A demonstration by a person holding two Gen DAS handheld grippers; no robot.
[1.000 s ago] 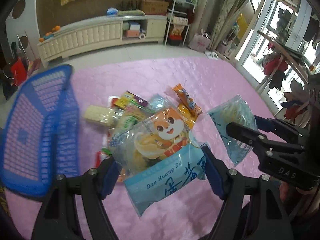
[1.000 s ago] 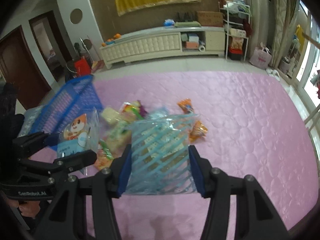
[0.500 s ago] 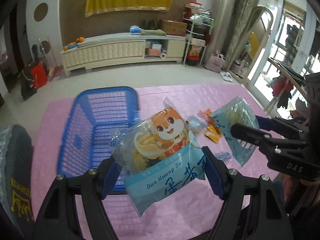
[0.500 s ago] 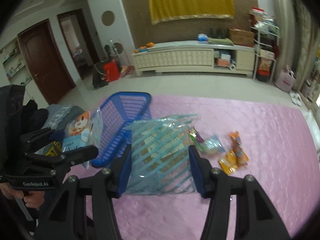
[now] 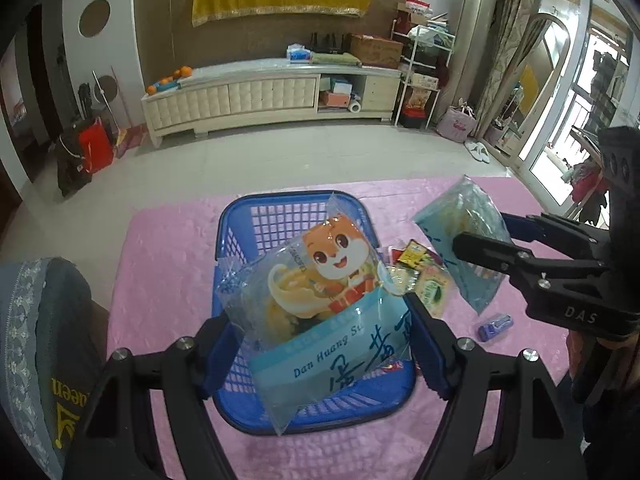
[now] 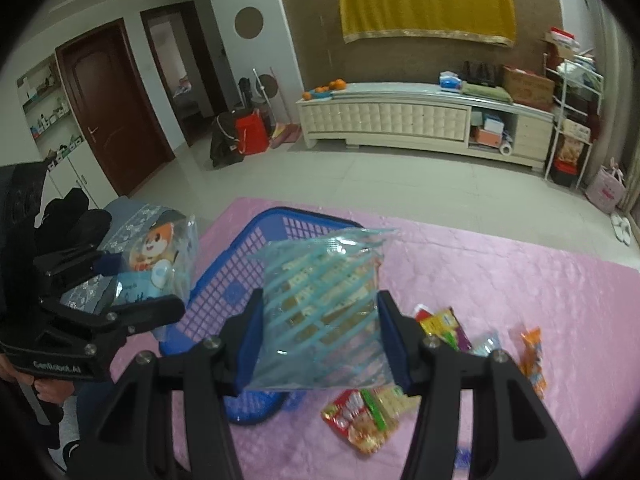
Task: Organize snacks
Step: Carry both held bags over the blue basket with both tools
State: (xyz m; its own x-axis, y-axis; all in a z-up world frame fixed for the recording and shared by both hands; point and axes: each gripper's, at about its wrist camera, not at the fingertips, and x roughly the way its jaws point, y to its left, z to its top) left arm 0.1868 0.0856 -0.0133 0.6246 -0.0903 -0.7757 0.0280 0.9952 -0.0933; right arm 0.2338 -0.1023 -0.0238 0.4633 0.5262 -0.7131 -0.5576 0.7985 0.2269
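Observation:
My left gripper (image 5: 320, 340) is shut on a clear snack bag with an orange cartoon squirrel (image 5: 320, 292) and holds it over the blue plastic basket (image 5: 280, 216). My right gripper (image 6: 320, 340) is shut on a blue-striped snack bag (image 6: 320, 300), held above the pink cloth just right of the basket (image 6: 248, 264). The right gripper and its bag (image 5: 464, 232) show at the right of the left wrist view. The left gripper with the squirrel bag (image 6: 160, 256) shows at the left of the right wrist view.
Several small snack packets (image 6: 440, 328) lie on the pink quilted cloth (image 6: 520, 280) right of the basket, with a red and green packet (image 6: 360, 420) nearer. A small blue item (image 5: 496, 326) lies on the cloth. A grey cushioned seat (image 5: 40, 340) stands at the left.
Both grippers have swung left with their bags. The blue basket now sits straight under the left gripper's bag, and the loose packets have shifted to the right.

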